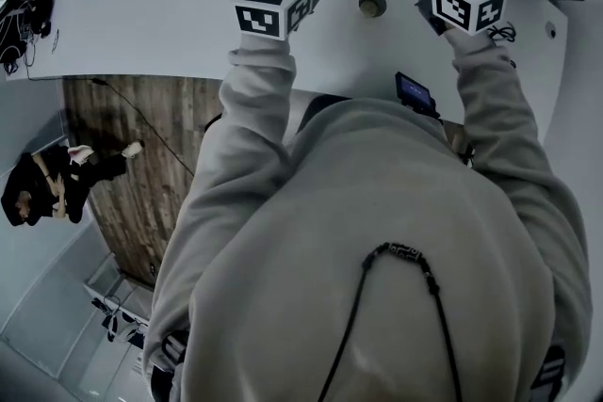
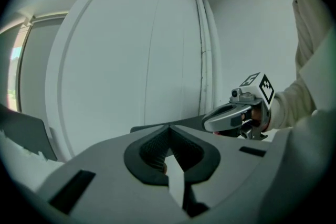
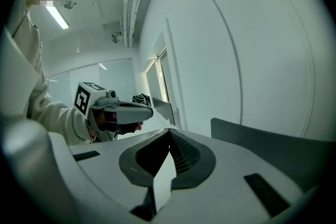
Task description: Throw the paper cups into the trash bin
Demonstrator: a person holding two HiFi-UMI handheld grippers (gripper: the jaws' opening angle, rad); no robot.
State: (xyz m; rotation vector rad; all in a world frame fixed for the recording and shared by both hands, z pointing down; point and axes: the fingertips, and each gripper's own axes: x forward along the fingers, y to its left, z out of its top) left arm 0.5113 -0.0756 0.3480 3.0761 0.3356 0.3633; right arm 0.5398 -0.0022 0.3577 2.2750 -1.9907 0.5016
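The left gripper (image 2: 168,126) and the right gripper (image 3: 169,131) have shells of smooth, matt grey plastic. Their pads (image 2: 151,148) are black, rubbery-looking and finely ribbed. The 2 marker cubes (image 1: 273,3) are matt white with flat black print. The person's sweatshirt (image 1: 377,231) is soft, slightly fuzzy grey cloth, with a thin black cord (image 1: 350,320) lying on it. The table (image 1: 141,24) has a smooth white top with little shine. The floor (image 1: 132,174) is brown wood planking with visible grain. The wall (image 2: 121,60) is smooth, matt white.
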